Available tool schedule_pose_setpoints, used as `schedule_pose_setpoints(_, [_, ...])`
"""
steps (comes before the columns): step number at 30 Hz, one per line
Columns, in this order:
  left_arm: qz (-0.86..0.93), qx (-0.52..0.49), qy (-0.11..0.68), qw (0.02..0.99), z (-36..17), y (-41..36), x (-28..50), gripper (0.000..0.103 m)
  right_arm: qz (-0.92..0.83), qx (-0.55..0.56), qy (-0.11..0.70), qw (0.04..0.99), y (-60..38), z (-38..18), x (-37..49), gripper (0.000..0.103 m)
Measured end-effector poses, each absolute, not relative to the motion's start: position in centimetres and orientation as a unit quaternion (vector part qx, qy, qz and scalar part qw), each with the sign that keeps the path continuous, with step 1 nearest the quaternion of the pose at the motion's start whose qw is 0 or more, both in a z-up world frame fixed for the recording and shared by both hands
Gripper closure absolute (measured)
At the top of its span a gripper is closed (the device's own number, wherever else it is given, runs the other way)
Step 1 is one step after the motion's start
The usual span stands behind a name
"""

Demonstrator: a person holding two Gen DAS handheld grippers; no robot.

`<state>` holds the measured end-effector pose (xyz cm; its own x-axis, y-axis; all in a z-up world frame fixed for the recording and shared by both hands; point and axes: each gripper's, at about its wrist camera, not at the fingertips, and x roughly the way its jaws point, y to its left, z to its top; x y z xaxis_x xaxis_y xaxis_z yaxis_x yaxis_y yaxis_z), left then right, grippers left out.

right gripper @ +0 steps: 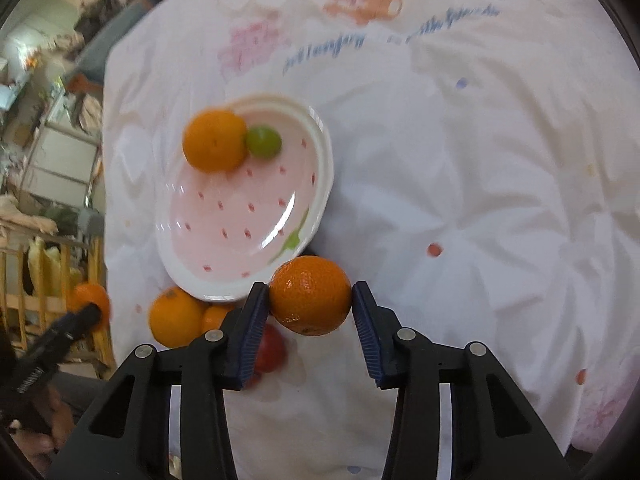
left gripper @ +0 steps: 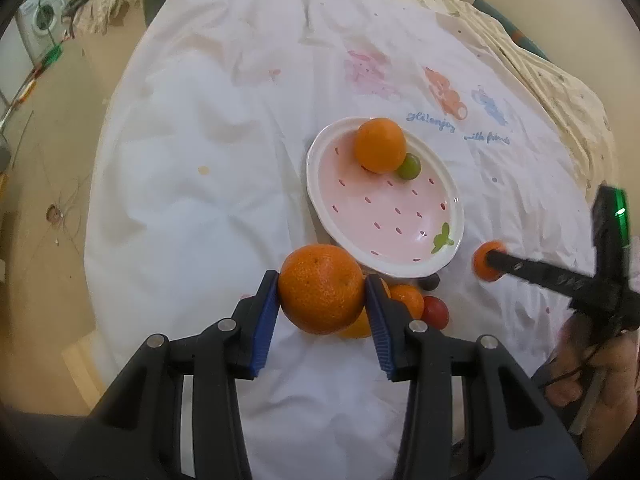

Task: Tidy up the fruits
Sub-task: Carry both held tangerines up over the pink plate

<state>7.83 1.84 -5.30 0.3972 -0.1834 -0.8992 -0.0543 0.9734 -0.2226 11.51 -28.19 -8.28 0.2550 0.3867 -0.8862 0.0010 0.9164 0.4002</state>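
Note:
A pink strawberry-pattern plate (left gripper: 404, 216) (right gripper: 248, 220) holds an orange (left gripper: 380, 145) (right gripper: 215, 140) and a green grape (left gripper: 409, 166) (right gripper: 263, 142). My left gripper (left gripper: 322, 290) is shut on a large orange (left gripper: 320, 288), just in front of the plate. It shows at the left of the right wrist view (right gripper: 86, 304). My right gripper (right gripper: 310, 298) is shut on another orange (right gripper: 310, 294) at the plate's near rim; it shows from the side in the left wrist view (left gripper: 490, 261). Loose oranges (left gripper: 408, 298) (right gripper: 176, 316) and a red fruit (left gripper: 435, 311) (right gripper: 272, 350) lie near the plate.
A white printed cloth (left gripper: 224, 184) (right gripper: 460, 184) covers the round table. A dark small fruit (left gripper: 430, 282) lies by the plate's near rim. Beyond the table edge are a washing machine (left gripper: 40, 16) and wooden furniture (right gripper: 48, 300).

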Motion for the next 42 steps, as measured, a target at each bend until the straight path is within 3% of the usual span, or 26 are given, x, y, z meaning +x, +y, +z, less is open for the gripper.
schedule_pose_setpoints(12, [-0.022,-0.094,0.533,0.841,-4.2,1.7,8.4,0.065,0.177,0.221,0.5,0.818,-28.8,-2.9,12.0,0.058])
schedule_pose_setpoints(17, [-0.048,-0.185,0.545,0.816,-4.1,1.8,9.3,0.065,0.174,0.219,0.487,0.827,-28.8,-2.0,13.3,0.058])
schedule_pose_setpoints(19, [-0.039,-0.168,0.543,0.822,-3.9,0.8,9.9,0.065,0.172,0.226,0.482,0.829,-29.2,-1.8,13.6,0.058])
schedule_pose_setpoints(30, [-0.037,-0.091,0.539,0.837,-2.9,-1.6,14.3,0.065,0.171,0.22,0.49,0.826,-28.7,-2.3,15.8,0.058])
schedule_pose_setpoints(42, [-0.067,-0.054,0.543,0.835,-6.2,-2.5,16.8,0.065,0.173,0.188,0.538,0.803,-27.2,-5.7,19.0,0.058])
